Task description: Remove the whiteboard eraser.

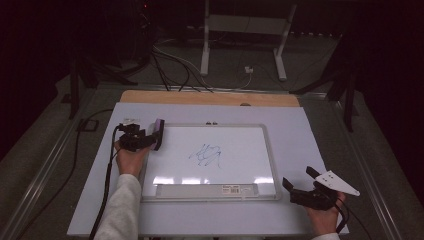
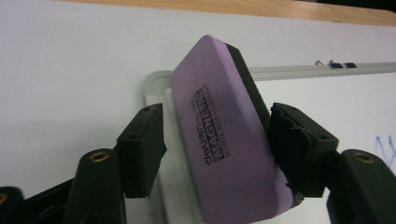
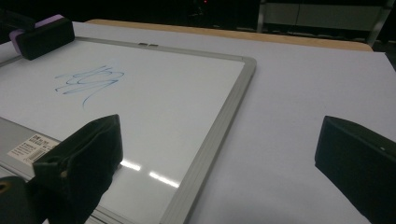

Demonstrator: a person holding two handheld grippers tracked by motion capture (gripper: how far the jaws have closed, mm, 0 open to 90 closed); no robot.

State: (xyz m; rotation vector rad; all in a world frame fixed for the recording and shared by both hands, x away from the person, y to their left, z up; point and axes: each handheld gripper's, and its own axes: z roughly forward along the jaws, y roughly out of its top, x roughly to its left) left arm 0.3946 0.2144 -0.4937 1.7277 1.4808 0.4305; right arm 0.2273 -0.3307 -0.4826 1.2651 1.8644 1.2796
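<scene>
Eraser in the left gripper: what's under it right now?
Under the purple eraser lies the whiteboard's grey frame corner, with white table cover to its left. The frame stretch directly beneath the eraser is hidden. The blue scribble sits farther right, not under it.

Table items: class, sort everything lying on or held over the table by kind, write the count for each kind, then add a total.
Whiteboard: 1
Purple eraser: 1
Blue scribble: 1
Hand-held gripper: 2, left hand-held gripper and right hand-held gripper
Total: 5
</scene>
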